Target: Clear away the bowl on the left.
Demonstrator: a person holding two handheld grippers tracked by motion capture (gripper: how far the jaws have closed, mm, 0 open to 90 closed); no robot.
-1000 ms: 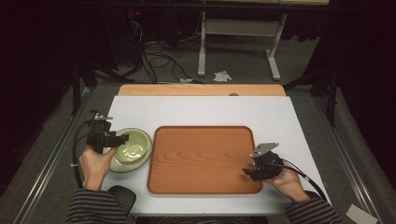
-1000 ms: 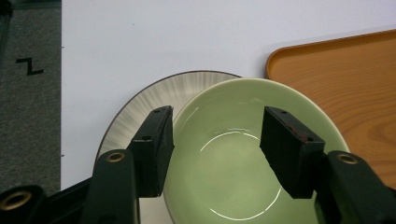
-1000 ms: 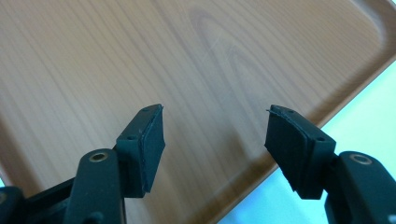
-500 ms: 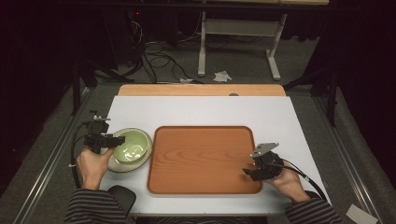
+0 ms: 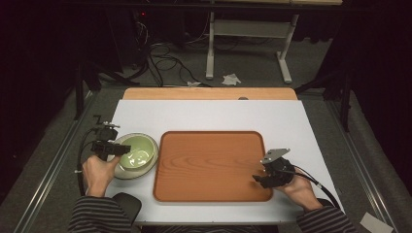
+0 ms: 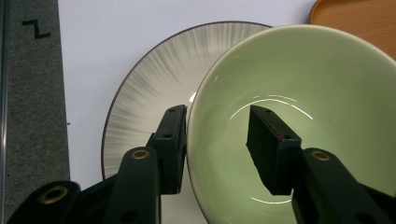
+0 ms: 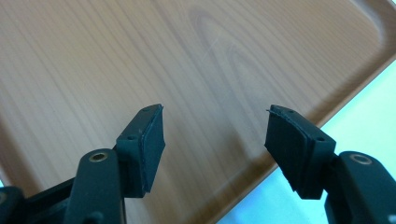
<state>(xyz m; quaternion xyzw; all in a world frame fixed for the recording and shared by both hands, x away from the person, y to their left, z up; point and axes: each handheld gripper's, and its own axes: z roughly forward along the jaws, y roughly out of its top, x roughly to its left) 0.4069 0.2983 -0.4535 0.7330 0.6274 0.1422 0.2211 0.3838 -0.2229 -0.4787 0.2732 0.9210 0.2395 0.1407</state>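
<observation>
We have the left gripper [image 6: 217,140] astride the rim of the green bowl [image 6: 299,121] at lower left, on the plate [image 6: 149,88]; its jaws have just been closing but lack full grip. The tray [image 5: 214,165] awaits; the right gripper [image 7: 215,144] gapes, empty.

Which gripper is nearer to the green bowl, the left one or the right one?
Left. The left gripper has its jaws astride the rim of the green bowl; the right gripper hovers over the wooden tray, far from it.
</observation>
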